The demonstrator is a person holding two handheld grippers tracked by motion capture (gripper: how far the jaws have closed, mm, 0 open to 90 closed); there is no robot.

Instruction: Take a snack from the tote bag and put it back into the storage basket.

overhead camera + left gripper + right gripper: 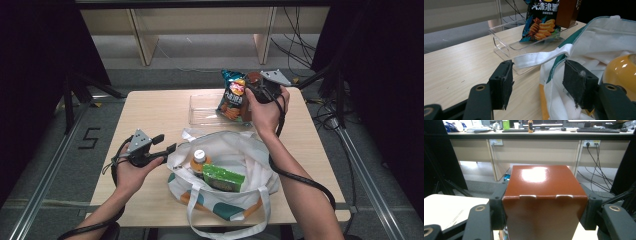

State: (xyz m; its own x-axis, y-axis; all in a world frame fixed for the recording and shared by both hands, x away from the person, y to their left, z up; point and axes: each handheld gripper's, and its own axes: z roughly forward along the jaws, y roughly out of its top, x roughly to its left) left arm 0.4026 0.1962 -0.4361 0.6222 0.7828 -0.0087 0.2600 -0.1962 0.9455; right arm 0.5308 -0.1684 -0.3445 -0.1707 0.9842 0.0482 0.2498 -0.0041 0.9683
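One table (150, 107) is seen in the high view, with one grey strip marked "5" on the floor to its left. One left gripper (162, 143) is held in the left hand (131, 172) at the near left of the table, just beside the rim of one white bag (250, 167); in the left gripper view its jaws are seen spread wide, nothing being gripped, with one white strap (541, 58) lying across the gap beyond them and the bag's edge in front of the right-hand jaw. Inside the bag, two items are counted: one orange bottle (199, 161) with a white cap and, to its right, one green packet (223, 178). Two straps are visible on the bag, one at its far rim and one hanging over the near table edge. Behind the bag, one clear tray (202, 107) is set on the table, and one chip bag (233, 95) is standing in its right part. To the right of the chip bag, one brown box (544, 202) is held upright over the tray's right end, touching or just beside the chip bag; which cannot be told. The box is pinched on its two sides by the jaws of the right gripper (259, 87), held in the right hand (266, 111).
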